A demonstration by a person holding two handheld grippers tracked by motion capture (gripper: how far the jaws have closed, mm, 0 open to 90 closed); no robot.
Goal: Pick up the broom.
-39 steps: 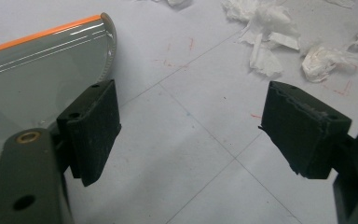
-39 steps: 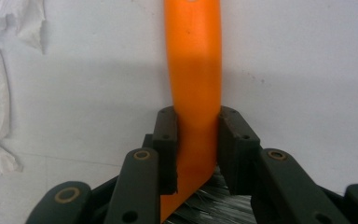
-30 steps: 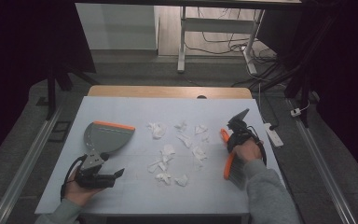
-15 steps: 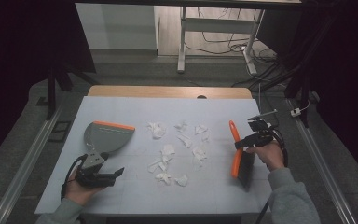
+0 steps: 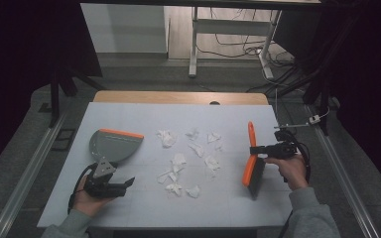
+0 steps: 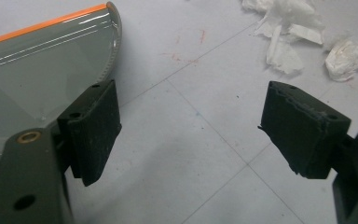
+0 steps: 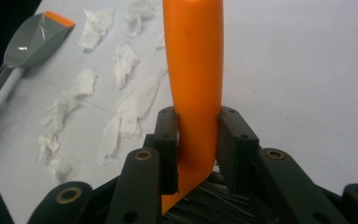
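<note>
Covering most of the high view, the table (image 5: 228,208) carries everything between the two hand-held grippers, so that the work can be reached from both sides. A grey dustpan (image 5: 114,145) with an orange lip is laid flat just ahead of the left hand-held gripper (image 5: 124,184), its handle end towards that gripper and its lip on the far side of it; it seems to be parked there ready to be picked up. The left hand-held gripper's jaws are held wide apart with nothing between them, bare table showing in the gap in the left gripper view. The orange-handled brush (image 5: 252,163) is clamped in the right hand-held gripper (image 5: 258,149), the jaws pressed on the lower part of the handle just above the dark bristles, as seen in the right gripper view; the handle (image 7: 193,70) runs straight out ahead of the jaws. The brush is held beyond the right edge of the litter, probably so that a stroke can be drawn across it towards the dustpan. The scraps of white tissue (image 5: 188,158) are scattered between the two hand-held grippers, clear of both, and none lies in the dustpan yet, so the sweeping is judged not to have begun. No brand, label or readable writing can be made out on any item.
</note>
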